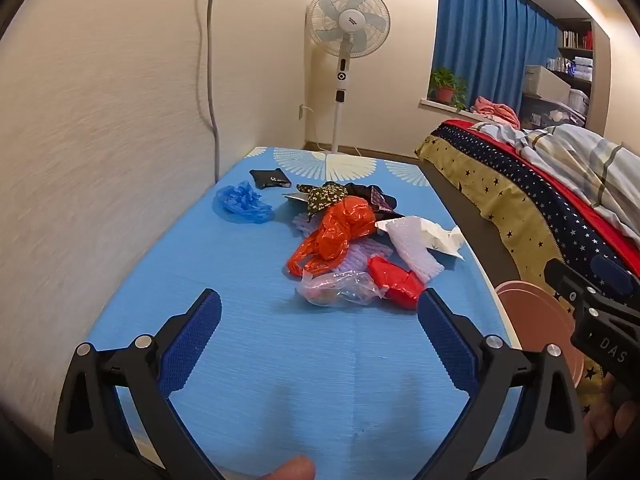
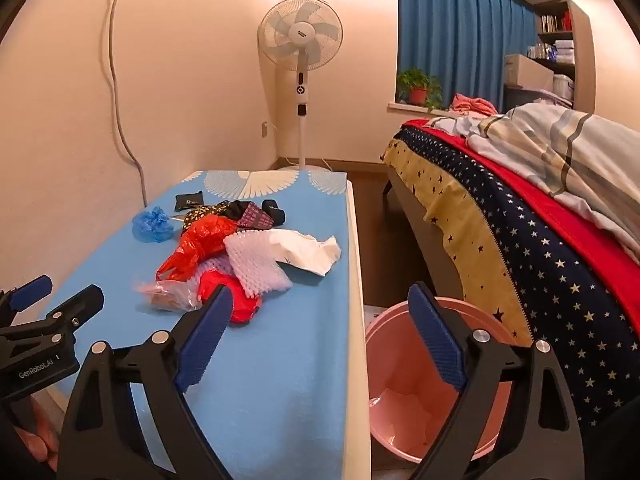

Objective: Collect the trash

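- Trash, a loose heap of crumpled orange plastic bag (image 1: 340,236), clear film wrapper (image 1: 336,288), red plastic scrap (image 1: 396,284) and white foam netting (image 1: 412,248), lay mid-worktop, just ahead of both tools.
- Left hand-held gripper (image 1: 320,340) stood spread wide, empty, above the blue-covered worktop (image 1: 248,320).
- Right hand-held gripper (image 2: 320,332) was also spread, holding nothing.
- Best start, I judged: pinch the nearest light piece low, then carry it to the pink plastic bin (image 2: 404,364) beside the worktop.

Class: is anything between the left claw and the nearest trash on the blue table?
Nothing visible. Bare table lies between the open left claw and the clear plastic bag, the nearest piece of the pile.
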Demonstrator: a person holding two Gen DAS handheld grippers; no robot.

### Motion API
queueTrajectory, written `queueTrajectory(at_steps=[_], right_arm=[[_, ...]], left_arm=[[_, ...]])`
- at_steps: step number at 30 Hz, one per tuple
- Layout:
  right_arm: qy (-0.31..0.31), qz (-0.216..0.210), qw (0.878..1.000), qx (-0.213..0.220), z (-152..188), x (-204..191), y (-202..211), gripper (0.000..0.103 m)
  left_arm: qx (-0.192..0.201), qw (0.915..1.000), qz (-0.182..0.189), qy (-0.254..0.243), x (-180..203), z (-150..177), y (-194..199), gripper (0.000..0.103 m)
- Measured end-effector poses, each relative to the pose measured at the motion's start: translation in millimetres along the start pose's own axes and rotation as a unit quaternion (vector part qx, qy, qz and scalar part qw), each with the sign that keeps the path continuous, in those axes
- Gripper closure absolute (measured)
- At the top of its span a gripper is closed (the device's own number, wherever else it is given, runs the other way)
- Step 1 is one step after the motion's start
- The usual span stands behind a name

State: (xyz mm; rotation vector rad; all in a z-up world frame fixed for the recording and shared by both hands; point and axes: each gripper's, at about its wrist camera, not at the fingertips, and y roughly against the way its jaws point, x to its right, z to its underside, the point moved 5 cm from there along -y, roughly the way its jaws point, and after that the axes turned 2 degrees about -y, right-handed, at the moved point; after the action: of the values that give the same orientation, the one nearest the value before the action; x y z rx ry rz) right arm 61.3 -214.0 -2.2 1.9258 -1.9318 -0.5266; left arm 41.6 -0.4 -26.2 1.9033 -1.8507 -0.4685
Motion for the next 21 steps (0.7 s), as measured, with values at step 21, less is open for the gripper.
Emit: queueTrajectory(at_steps=[21], right_arm=[[0.005,-0.005,1.000,-0.003,-0.6,-3.0,0.6,0.015]], left_arm=[[-0.006,1.0000,-0.007,0.000,1.2,1.9,-4.7,0.008]])
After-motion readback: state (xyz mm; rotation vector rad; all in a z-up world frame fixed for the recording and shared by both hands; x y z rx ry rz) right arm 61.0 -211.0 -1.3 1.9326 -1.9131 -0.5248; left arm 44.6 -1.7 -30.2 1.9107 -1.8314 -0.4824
